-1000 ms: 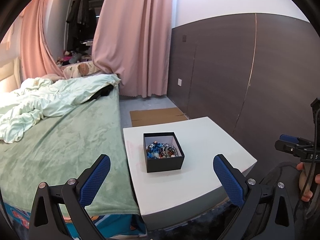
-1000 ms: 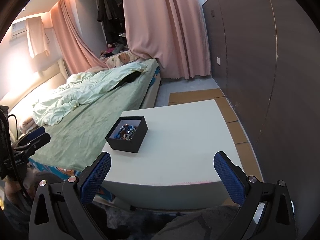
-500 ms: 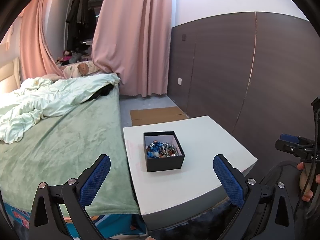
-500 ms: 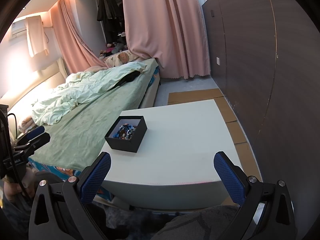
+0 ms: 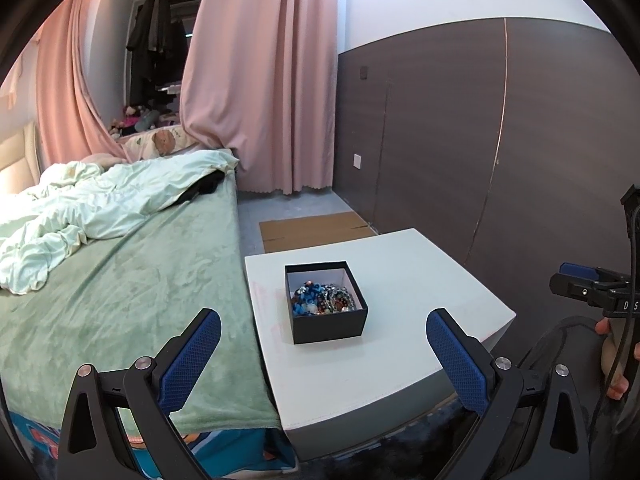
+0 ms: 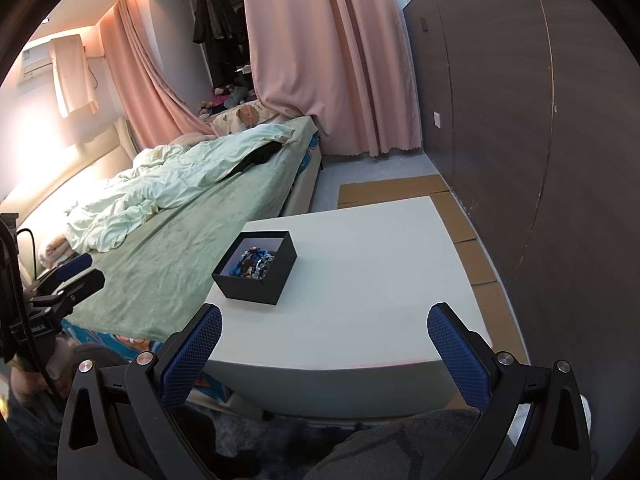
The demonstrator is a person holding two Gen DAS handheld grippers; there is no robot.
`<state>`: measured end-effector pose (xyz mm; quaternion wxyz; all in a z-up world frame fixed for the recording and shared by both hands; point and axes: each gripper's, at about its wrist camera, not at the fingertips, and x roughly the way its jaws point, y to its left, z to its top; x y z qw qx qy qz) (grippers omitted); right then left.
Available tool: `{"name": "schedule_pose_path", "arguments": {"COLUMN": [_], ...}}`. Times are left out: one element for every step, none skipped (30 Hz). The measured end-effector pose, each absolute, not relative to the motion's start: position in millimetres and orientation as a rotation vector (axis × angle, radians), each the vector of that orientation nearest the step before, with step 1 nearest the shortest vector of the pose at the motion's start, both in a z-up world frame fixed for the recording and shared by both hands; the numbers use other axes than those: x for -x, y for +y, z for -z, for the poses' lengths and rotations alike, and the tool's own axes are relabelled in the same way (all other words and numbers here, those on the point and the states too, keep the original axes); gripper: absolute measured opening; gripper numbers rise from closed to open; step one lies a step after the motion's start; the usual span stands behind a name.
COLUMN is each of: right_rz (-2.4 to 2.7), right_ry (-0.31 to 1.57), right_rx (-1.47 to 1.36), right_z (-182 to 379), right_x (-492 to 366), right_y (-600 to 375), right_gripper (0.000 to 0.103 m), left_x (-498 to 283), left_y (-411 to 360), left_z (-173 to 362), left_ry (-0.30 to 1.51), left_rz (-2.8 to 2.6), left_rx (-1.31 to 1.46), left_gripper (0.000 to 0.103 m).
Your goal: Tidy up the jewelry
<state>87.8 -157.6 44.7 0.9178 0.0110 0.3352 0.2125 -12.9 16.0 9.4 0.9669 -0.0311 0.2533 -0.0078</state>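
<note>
I see the box (image 5: 326, 304) mid-frame on the surface (image 5: 384, 356), beyond my left tool (image 5: 320, 354); both tools gape wide, empty, right tool (image 6: 324, 352) too.

A white square worktop (image 5: 400, 352) stands at the foot end of a bed with a green plush blanket (image 5: 120, 300), its left edge touching the bed. A small black open cardboard box (image 5: 326, 322) sits on the worktop, nearer the bed side, and a heap of beaded jewelry (image 5: 324, 300) lies in it. A rumpled pale quilt (image 5: 100, 208) lies on the bed farther back. Flattened brown cardboard sheets (image 5: 312, 230) lie on the floor behind the worktop, along the dark wood-panelled wall (image 5: 500, 140) to its right. Pink curtains (image 5: 260, 80) hang behind the bed.
</note>
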Motion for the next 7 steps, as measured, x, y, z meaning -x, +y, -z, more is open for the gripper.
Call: {"name": "schedule_pose_path", "arguments": {"right_rz": [-0.438, -0.439, -0.44, -0.443, -0.447, -0.45, -0.452], "right_ry": [0.689, 0.687, 0.686, 0.685, 0.686, 0.687, 0.689], "right_rx": [-0.027, -0.028, -0.028, -0.025, -0.023, -0.021, -0.021], "right_z": [-44.4, -44.2, -44.2, -44.1, -44.0, -43.8, -43.7], "right_x": [-87.3, -86.6, -86.2, -85.6, -85.5, -86.0, -87.3], "right_y": [-158.2, -158.5, -158.6, -158.2, -157.7, -157.3, -157.2], "right_gripper": [0.103, 0.103, 0.103, 0.103, 0.103, 0.103, 0.103], "left_x": [12.9, 12.4, 12.6, 12.0, 11.1, 10.3, 10.0], "left_y": [16.2, 16.3, 16.2, 16.2, 15.9, 15.1, 14.4], "left_z": [-10.1, -10.3, -10.1, -10.1, -10.0, -10.3, -10.5], "left_ry": [0.512, 0.514, 0.515, 0.52, 0.526, 0.528, 0.531], "left_rz": [0.014, 0.014, 0.015, 0.017, 0.016, 0.016, 0.015], "left_rx": [0.061, 0.06, 0.061, 0.06, 0.057, 0.053, 0.046], "left_gripper": [0.103, 0.103, 0.103, 0.103, 0.103, 0.103, 0.103]}}
